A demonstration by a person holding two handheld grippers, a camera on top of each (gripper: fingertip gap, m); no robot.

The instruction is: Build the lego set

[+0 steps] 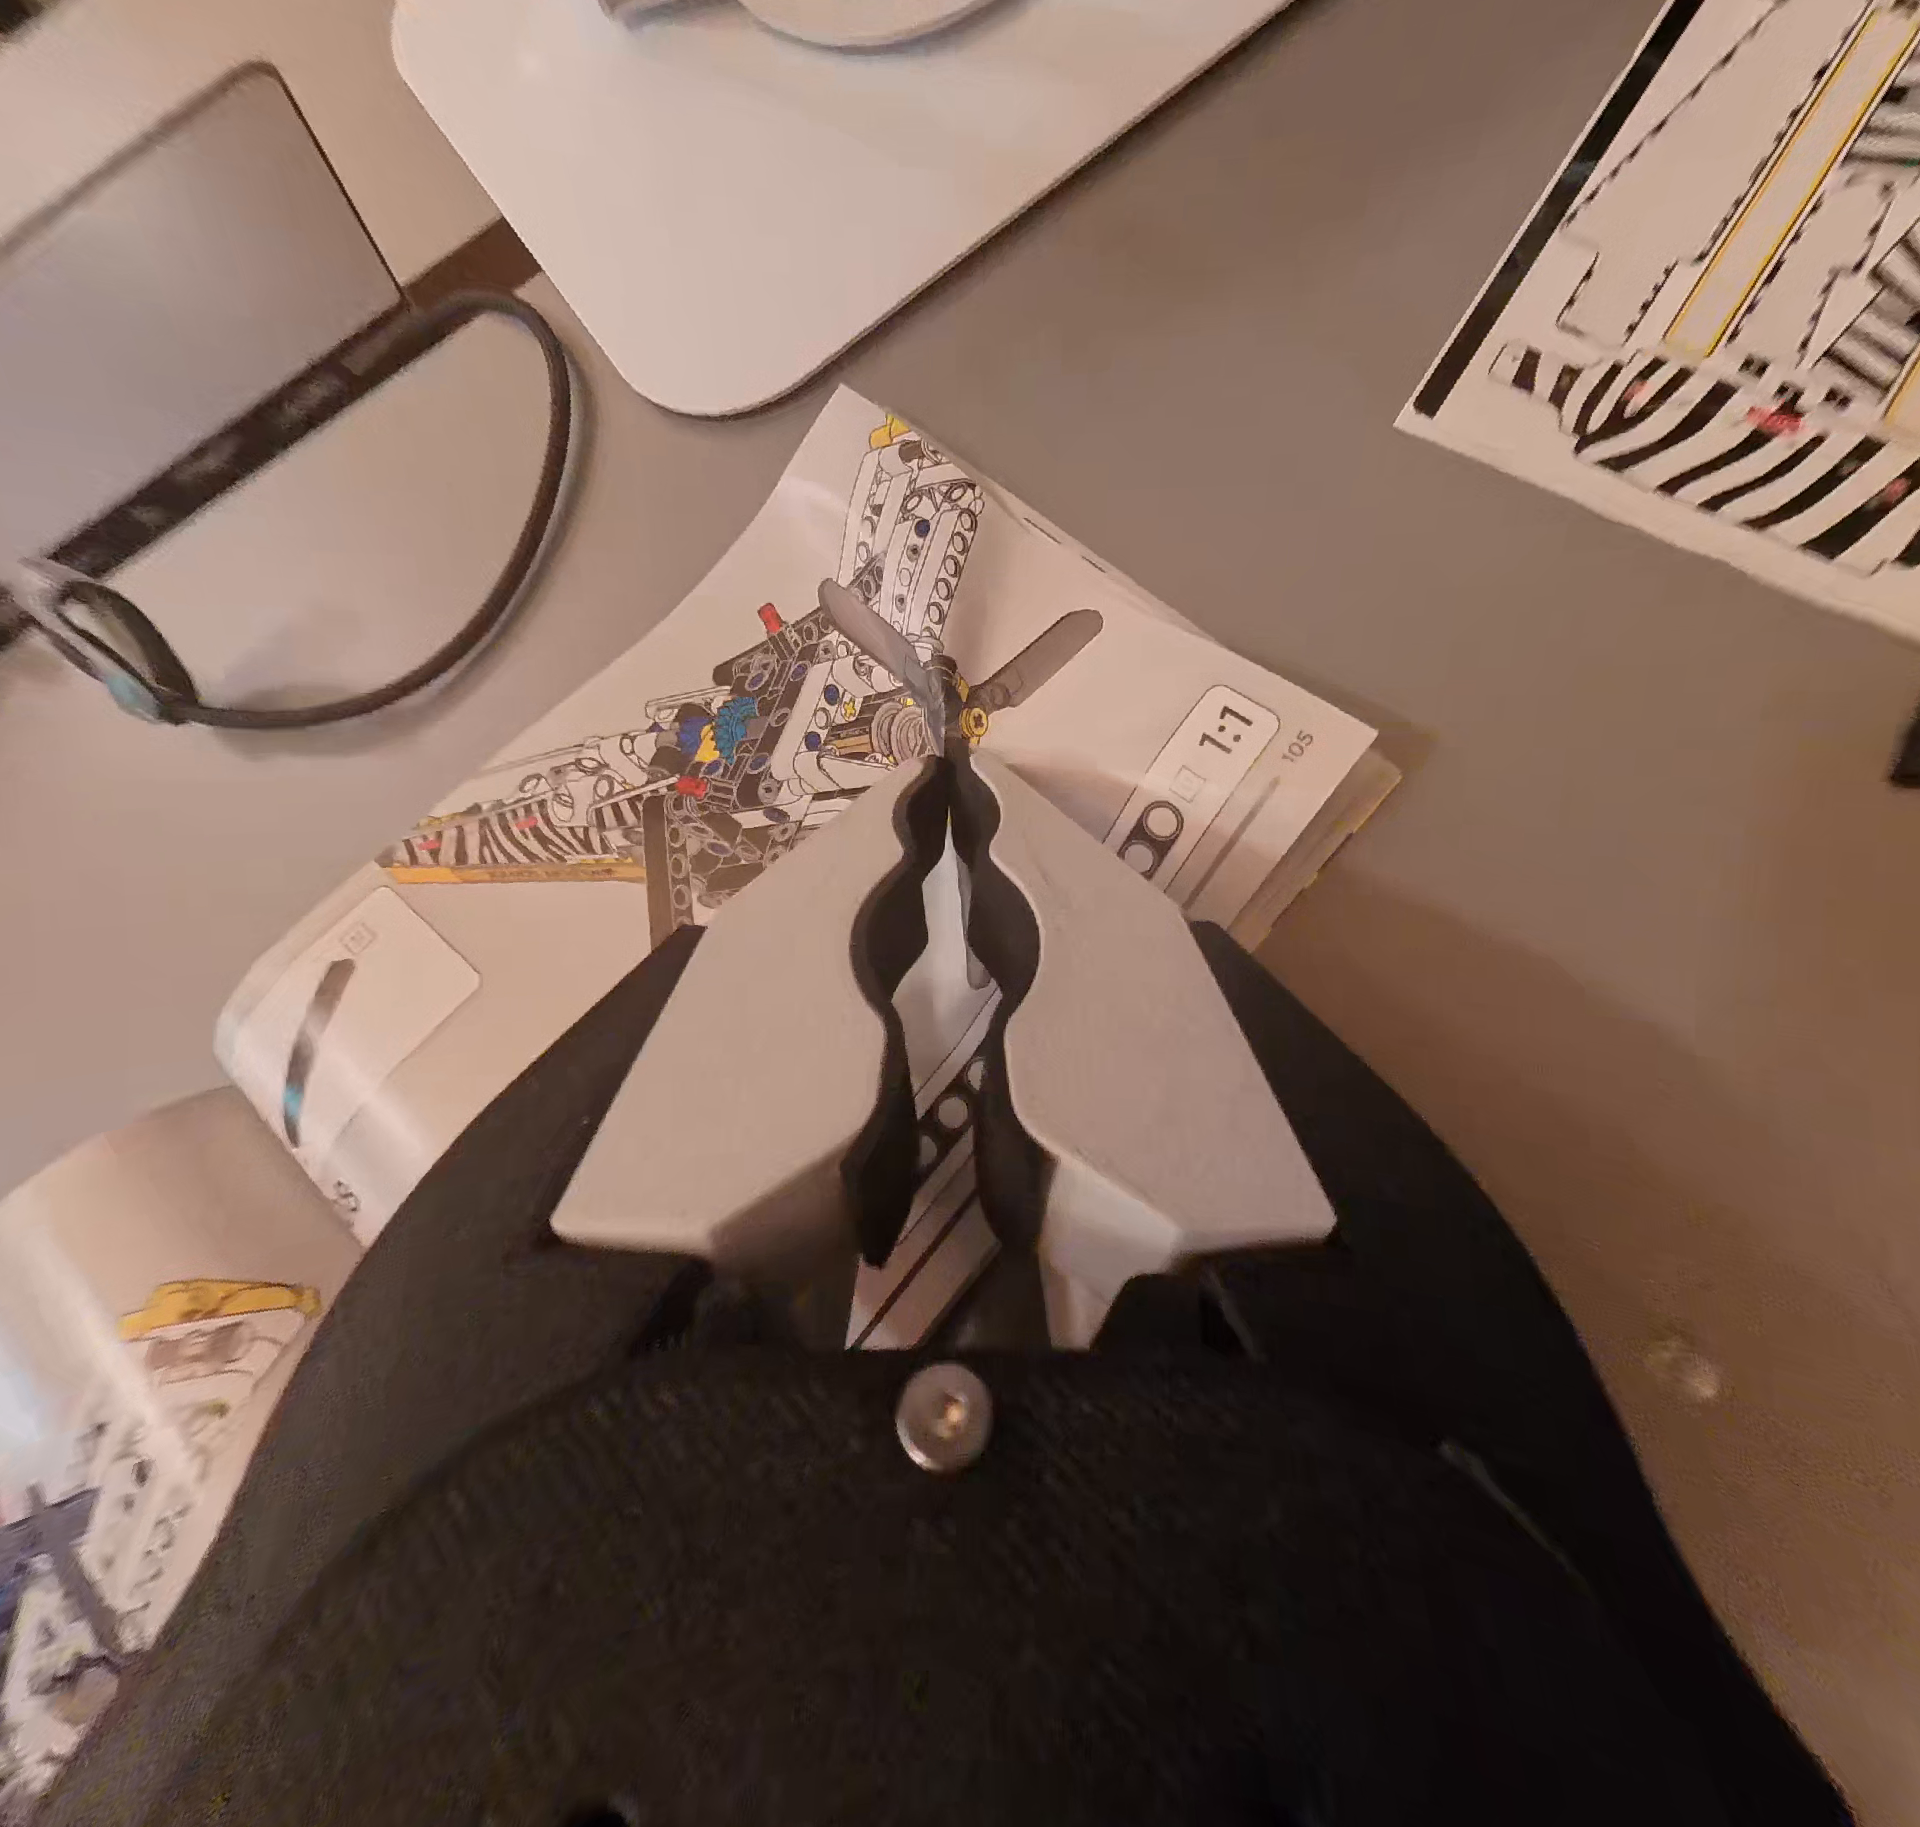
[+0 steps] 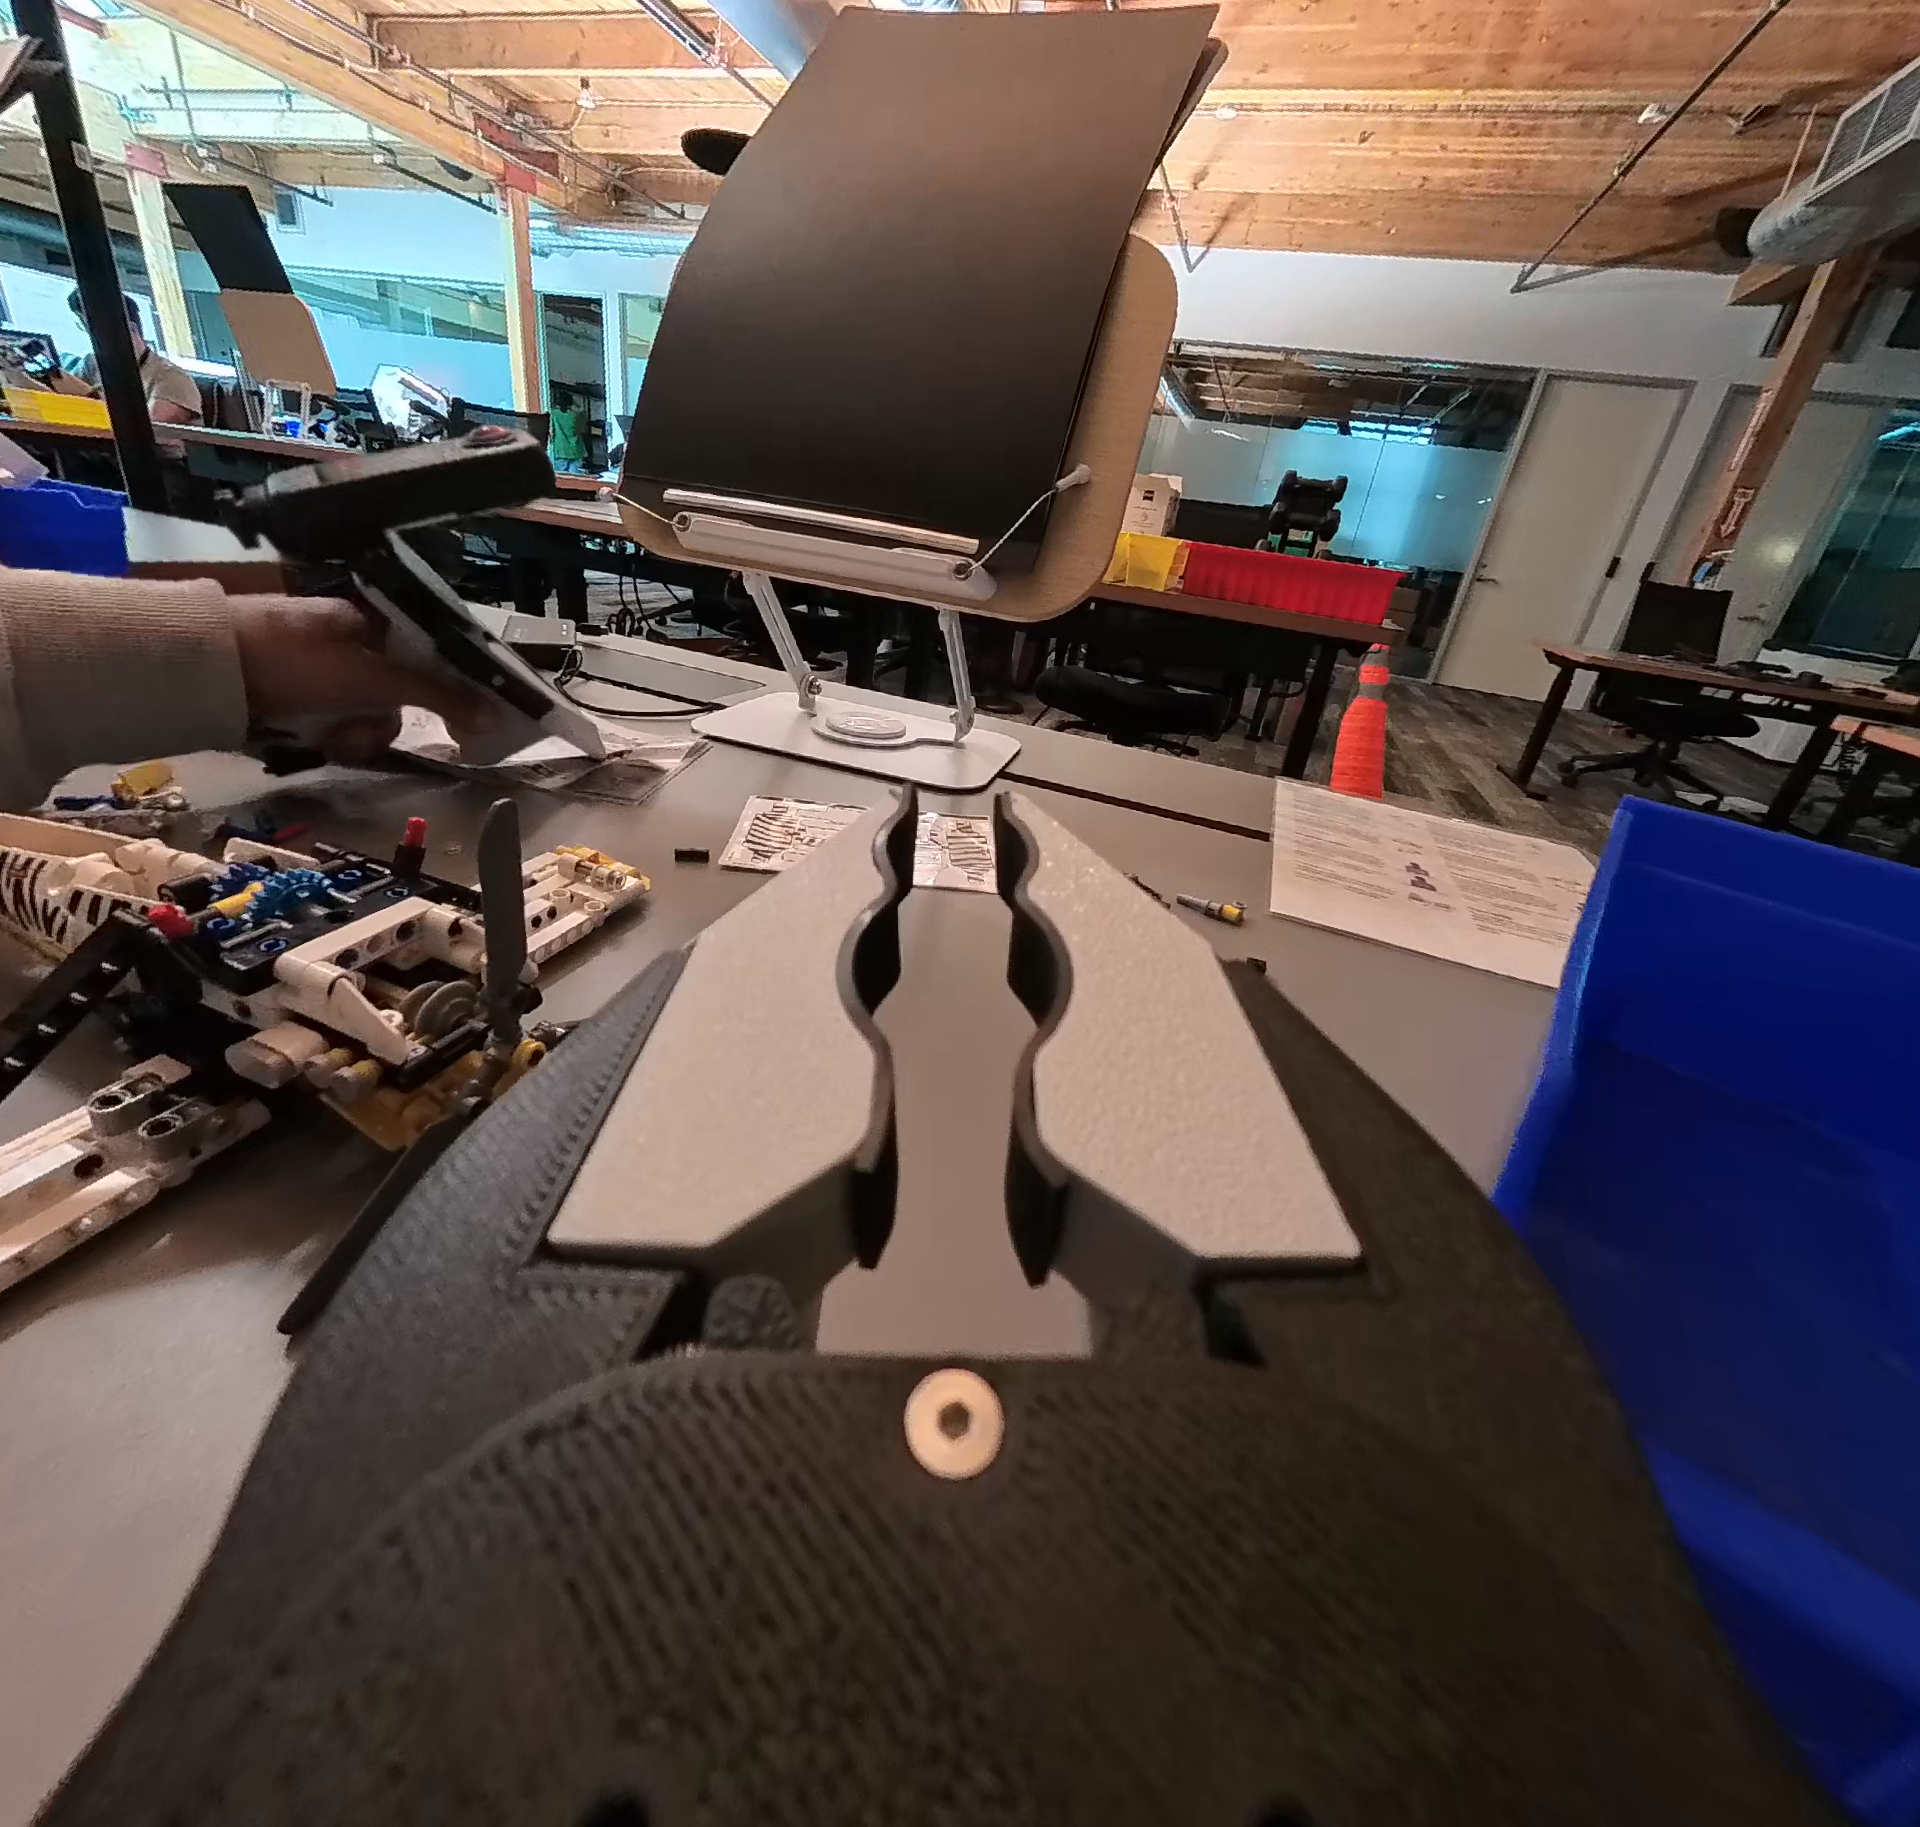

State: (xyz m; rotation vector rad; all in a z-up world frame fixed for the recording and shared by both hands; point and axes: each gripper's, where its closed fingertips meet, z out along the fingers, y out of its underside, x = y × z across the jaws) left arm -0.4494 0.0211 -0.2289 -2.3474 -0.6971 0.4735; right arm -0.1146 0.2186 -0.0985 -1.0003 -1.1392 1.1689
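- The left hand-held gripper (image 1: 948,769) points down at an open instruction booklet (image 1: 727,738) lying on the grey bench (image 1: 1195,406). Its fingers are together at the tips, which rest on the page, probably to pin it flat or turn it; whether they pinch the paper I cannot tell.
- The right hand-held gripper (image 2: 954,821) hovers over the middle of the bench with its fingers apart and nothing between them, seemingly waiting for the next part.
- The half-built lego plane (image 2: 312,956), white with zebra stripes, blue gears and a grey propeller, lies near the bench's left edge, just left of the right gripper.
- A zebra-striped sticker sheet (image 2: 790,832) lies toward the far edge, close for later use.
- A blue bin (image 2: 1714,1154) stands at the right edge.
- An empty book stand (image 2: 894,343) stands at the far edge.
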